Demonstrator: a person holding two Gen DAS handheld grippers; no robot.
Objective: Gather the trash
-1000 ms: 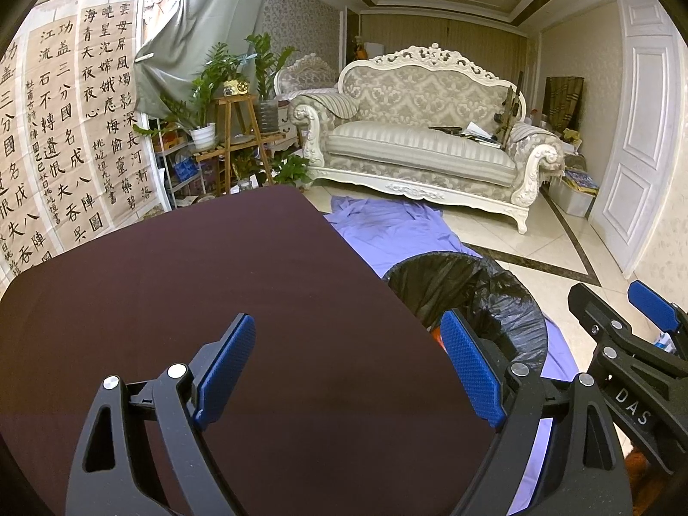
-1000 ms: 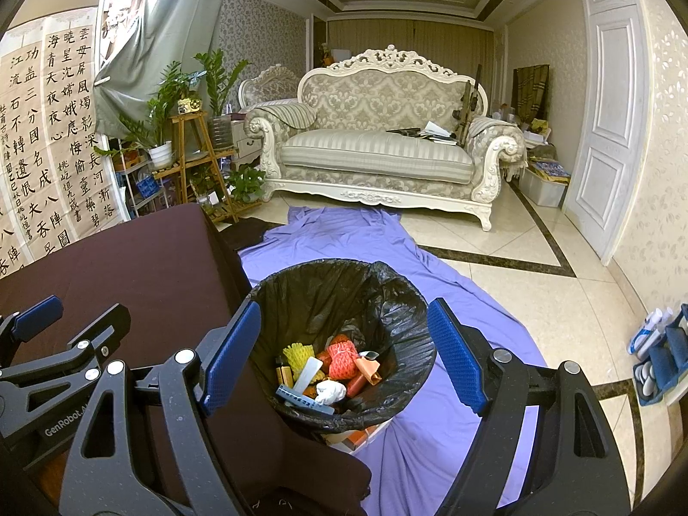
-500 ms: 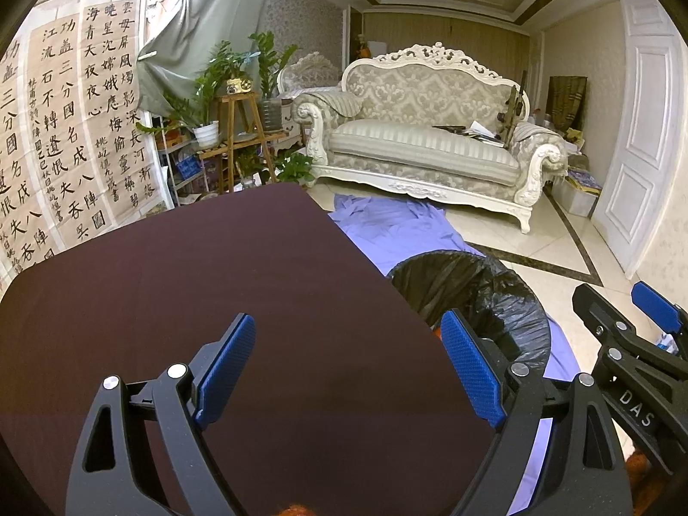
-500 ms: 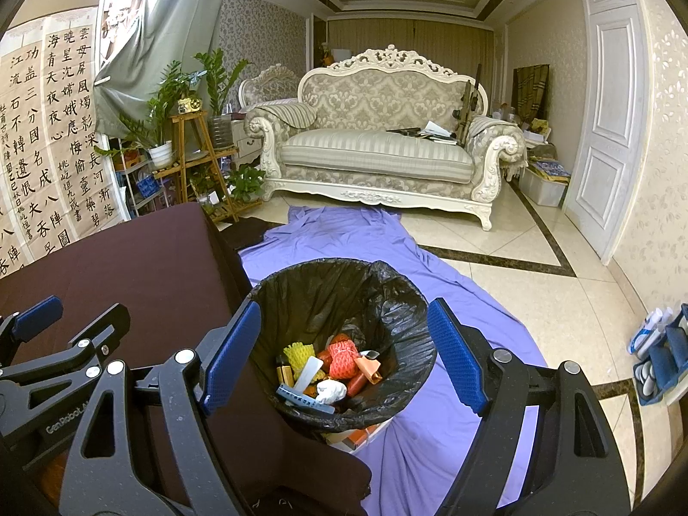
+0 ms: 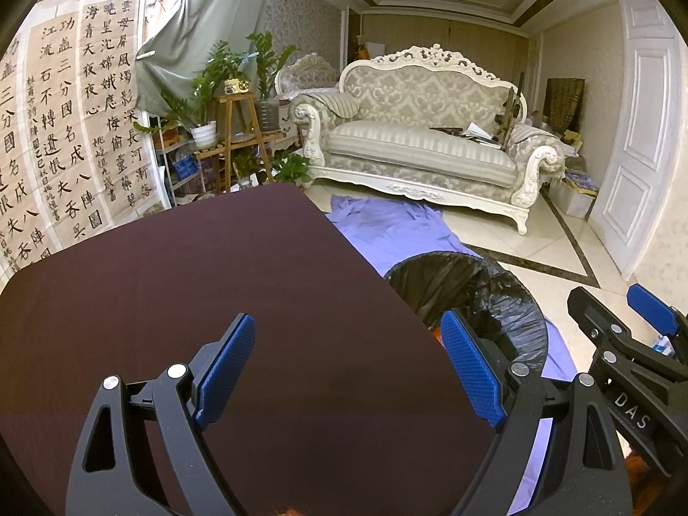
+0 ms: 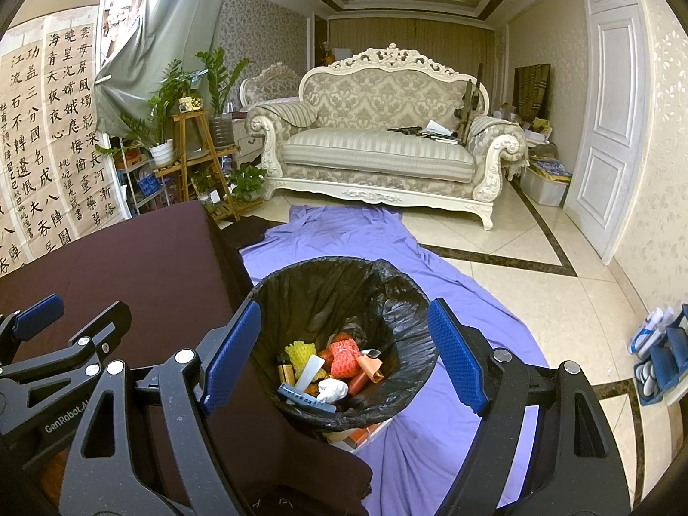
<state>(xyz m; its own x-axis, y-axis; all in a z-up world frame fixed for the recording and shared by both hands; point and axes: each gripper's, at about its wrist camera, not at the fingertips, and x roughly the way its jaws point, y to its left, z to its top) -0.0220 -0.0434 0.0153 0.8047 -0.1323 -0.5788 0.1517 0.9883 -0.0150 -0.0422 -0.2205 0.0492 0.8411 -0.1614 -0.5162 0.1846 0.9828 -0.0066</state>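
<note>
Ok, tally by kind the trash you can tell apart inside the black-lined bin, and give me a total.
Foam nets: 2 (yellow foam net, red foam net)
White paper ball: 1
White flat strip: 1
Blue strip: 1
Orange folded piece: 1
Total: 6 told apart; a few more pieces lie half hidden beneath them in the bin.

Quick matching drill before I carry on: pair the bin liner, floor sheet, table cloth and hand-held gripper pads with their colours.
Things:
1. bin liner
2. floor sheet
3. table cloth
4. pads of the right hand-held gripper

Colours:
A. blue
B. dark maroon
C. black
D. purple

Pairs: 1-C, 2-D, 3-B, 4-A
</note>
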